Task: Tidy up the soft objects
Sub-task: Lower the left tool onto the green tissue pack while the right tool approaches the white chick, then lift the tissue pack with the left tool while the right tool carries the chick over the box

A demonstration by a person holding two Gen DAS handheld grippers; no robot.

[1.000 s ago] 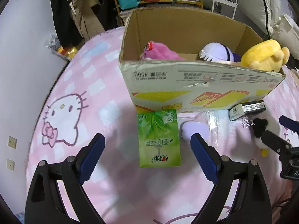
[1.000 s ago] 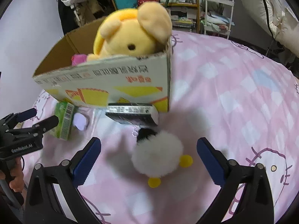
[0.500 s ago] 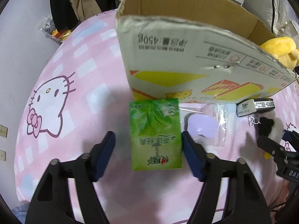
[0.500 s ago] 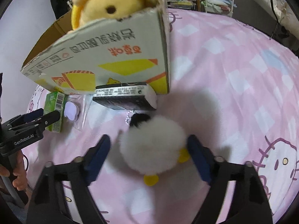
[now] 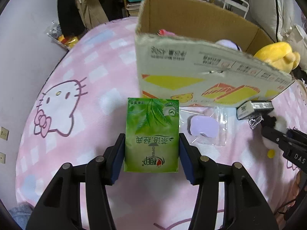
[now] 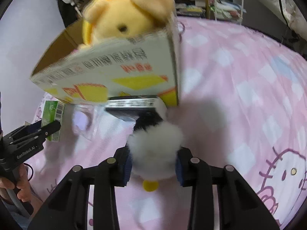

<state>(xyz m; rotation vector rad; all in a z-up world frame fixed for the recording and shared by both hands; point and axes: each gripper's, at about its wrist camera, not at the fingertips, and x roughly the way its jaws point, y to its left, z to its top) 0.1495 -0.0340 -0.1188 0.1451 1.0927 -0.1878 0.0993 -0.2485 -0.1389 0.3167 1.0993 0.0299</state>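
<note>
Closing on the green tissue pack [image 5: 151, 136], the left gripper [image 5: 151, 154] has its blue pads against both long edges of the pack's lower half, low in the frame's centre; the pack lies flat on the pink bedspread [image 5: 76, 76], just below the cardboard box [image 5: 201, 72]. In the right wrist view, the right gripper [image 6: 153, 165] is clamped on the white fluffy plush [image 6: 155, 145], which bulges above the pads at lower centre, its yellow foot [image 6: 150, 185] poking below. A yellow plush [image 6: 126, 15] sits in the box at upper centre.
</note>
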